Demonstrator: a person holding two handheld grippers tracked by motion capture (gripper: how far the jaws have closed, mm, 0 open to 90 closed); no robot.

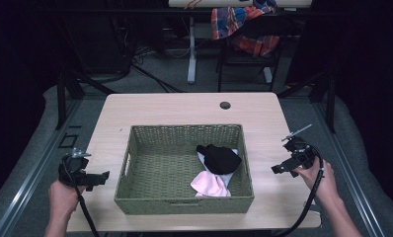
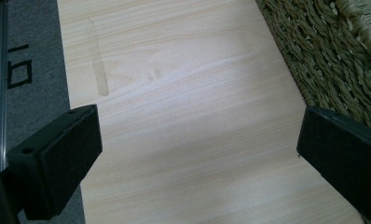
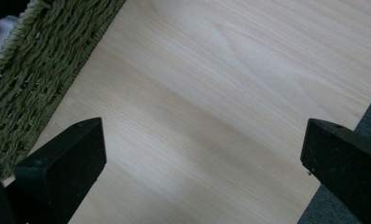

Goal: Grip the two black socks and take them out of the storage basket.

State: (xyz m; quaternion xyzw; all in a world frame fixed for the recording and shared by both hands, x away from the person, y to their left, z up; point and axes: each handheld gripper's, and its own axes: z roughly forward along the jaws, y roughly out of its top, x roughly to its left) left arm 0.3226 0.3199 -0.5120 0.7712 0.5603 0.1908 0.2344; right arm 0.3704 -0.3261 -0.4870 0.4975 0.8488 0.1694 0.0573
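A green woven basket (image 1: 137, 197) sits in the middle of the light wooden table (image 1: 184, 106). Inside it, at the right, lie a black cloth (image 1: 219, 159), a pink cloth (image 1: 210, 183) and a bit of white cloth (image 1: 203, 157). My left gripper (image 1: 99, 178) hovers over the table's left edge, beside the basket's left wall (image 2: 323, 51), open with nothing between its jaws. My right gripper (image 1: 279, 168) is held over the table to the right of the basket's wall (image 3: 30, 79), also open and holding nothing.
A round cable hole (image 1: 225, 105) is in the table near its far edge. Beyond the table stand a chair with a plaid cloth (image 1: 244, 24) and a white table leg (image 1: 191, 47). Grey floor (image 2: 30, 56) lies left of the table.
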